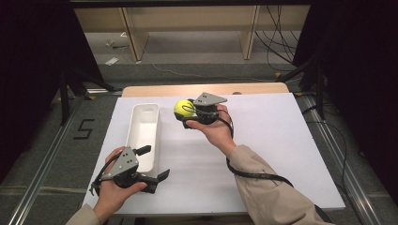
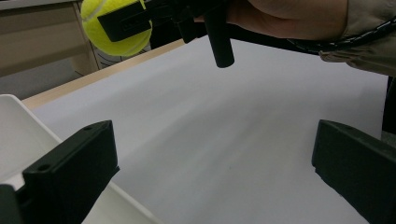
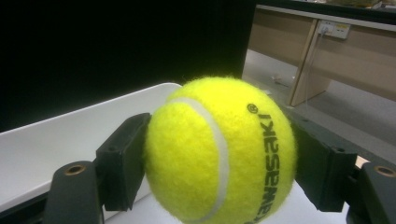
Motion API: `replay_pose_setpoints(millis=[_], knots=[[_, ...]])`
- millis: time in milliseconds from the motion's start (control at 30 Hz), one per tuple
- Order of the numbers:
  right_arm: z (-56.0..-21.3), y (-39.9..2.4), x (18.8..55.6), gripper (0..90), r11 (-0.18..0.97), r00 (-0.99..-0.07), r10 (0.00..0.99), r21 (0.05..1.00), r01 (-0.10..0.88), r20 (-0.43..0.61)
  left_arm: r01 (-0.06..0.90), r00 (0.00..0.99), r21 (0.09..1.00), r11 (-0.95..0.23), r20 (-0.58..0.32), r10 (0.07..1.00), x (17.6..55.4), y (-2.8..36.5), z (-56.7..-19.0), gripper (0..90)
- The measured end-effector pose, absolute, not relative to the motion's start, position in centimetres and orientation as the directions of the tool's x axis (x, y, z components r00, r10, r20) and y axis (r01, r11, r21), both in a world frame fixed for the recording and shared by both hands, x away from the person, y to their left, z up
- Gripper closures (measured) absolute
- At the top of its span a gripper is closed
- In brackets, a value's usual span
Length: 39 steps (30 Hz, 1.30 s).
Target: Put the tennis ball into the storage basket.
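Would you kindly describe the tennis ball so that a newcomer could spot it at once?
Start at the white board covering the table and find the long white bin on its left part. Just right of the bin's far end, the right gripper clamps the tennis ball above the board. It is the only round, fuzzy yellow thing.

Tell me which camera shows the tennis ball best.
The right gripper view: the tennis ball is close up, seam and printing readable. The high view shows it small beside the white bin; the left gripper view catches it at the top edge.
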State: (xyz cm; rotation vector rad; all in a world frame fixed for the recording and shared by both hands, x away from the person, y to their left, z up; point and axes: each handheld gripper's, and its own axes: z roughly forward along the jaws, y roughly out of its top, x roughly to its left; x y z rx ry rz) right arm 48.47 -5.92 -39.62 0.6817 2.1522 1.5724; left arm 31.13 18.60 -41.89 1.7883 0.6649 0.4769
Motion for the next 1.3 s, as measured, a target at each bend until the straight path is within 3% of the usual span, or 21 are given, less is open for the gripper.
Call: replay_pose_setpoints(millis=[1300], knots=[[-39.6, -3.5, 48.3, 27.3, 0.250, -0.832, 0.555, 0.958, 0.142, -0.022, 0.203, 0.760, 0.952, -0.229, -0.006, 0.650, 31.1, 18.6, -41.9, 0.0]])
